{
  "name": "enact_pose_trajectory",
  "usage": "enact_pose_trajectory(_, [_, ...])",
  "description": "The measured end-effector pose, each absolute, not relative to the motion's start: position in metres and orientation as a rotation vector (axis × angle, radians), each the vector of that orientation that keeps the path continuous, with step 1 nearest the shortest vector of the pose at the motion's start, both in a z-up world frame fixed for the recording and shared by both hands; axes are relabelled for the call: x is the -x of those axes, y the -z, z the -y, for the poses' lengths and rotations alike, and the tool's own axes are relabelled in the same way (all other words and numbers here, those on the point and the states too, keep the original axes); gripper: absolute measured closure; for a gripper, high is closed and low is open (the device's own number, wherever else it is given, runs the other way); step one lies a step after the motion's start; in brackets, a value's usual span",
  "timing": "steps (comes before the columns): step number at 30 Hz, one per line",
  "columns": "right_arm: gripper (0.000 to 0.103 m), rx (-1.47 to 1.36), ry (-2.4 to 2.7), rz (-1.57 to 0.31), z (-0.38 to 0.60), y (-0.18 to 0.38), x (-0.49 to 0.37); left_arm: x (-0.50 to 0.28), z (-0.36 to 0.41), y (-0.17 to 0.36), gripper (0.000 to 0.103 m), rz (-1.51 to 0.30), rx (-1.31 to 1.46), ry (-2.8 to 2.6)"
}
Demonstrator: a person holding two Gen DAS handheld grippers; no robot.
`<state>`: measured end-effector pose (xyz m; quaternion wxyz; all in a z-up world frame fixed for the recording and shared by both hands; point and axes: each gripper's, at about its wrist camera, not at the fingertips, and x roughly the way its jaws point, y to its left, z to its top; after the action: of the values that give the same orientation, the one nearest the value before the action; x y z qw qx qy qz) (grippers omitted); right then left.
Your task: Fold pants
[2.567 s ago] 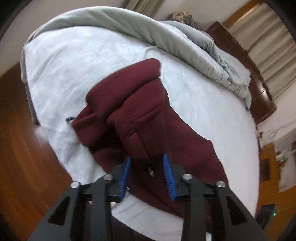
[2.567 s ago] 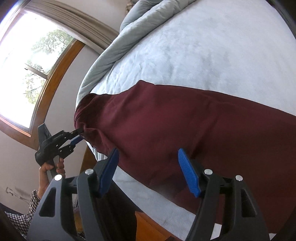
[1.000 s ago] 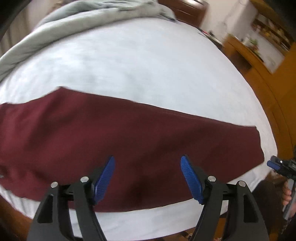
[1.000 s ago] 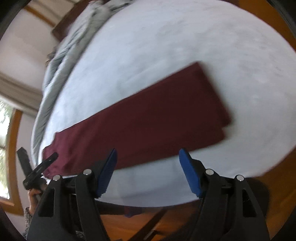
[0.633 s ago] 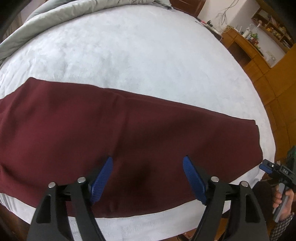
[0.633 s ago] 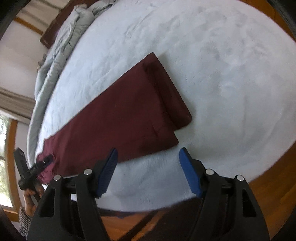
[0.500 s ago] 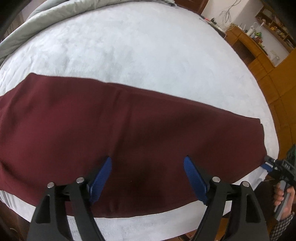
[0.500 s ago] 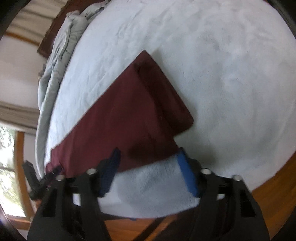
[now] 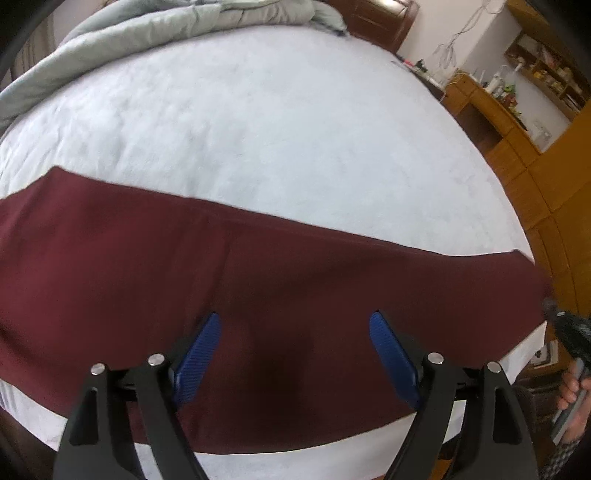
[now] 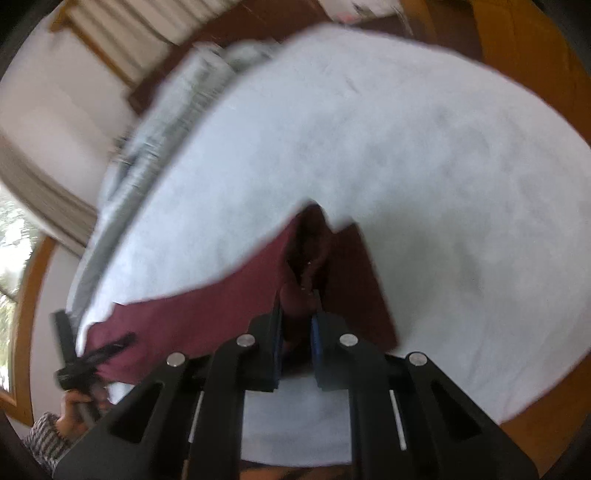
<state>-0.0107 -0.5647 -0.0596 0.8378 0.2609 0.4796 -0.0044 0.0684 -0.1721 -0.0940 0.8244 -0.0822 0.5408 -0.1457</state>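
While the maroon pants [image 9: 258,295] lie stretched in a long band across the lower half of the left wrist view, on a pale blue bedspread [image 9: 277,129], the left gripper [image 9: 291,332] hovers over their middle with its blue pads spread wide. In the blurred right wrist view, the right gripper [image 10: 297,328], low in the centre, is pinched narrow on a bunched end of the pants. A grey duvet [image 9: 147,29] is heaped along the top edge.
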Motion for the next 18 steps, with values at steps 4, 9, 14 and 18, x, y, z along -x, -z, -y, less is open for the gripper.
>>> enact_pose_trajectory(4, [0.089,-0.613,0.068,-1.137,0.570,0.103,0.009,-0.067,0.186,0.109,0.015,-1.204,0.105,0.344])
enact_pose_trajectory(9, [0.055,-0.662,0.097,-1.103,0.570,0.096,0.019,-0.063,0.193,0.115,0.015,-1.228,0.088,0.369])
enact_pose_trajectory(14, [0.046,-0.686,0.060,-1.122,0.559,0.084,0.040,-0.058,0.183,0.102,0.013,-1.188,0.143,0.370])
enact_pose_trajectory(18, [0.037,-0.714,0.066,-1.199,0.546,0.101,0.033,-0.060,0.174,0.101,0.011,-1.183,0.201,0.316])
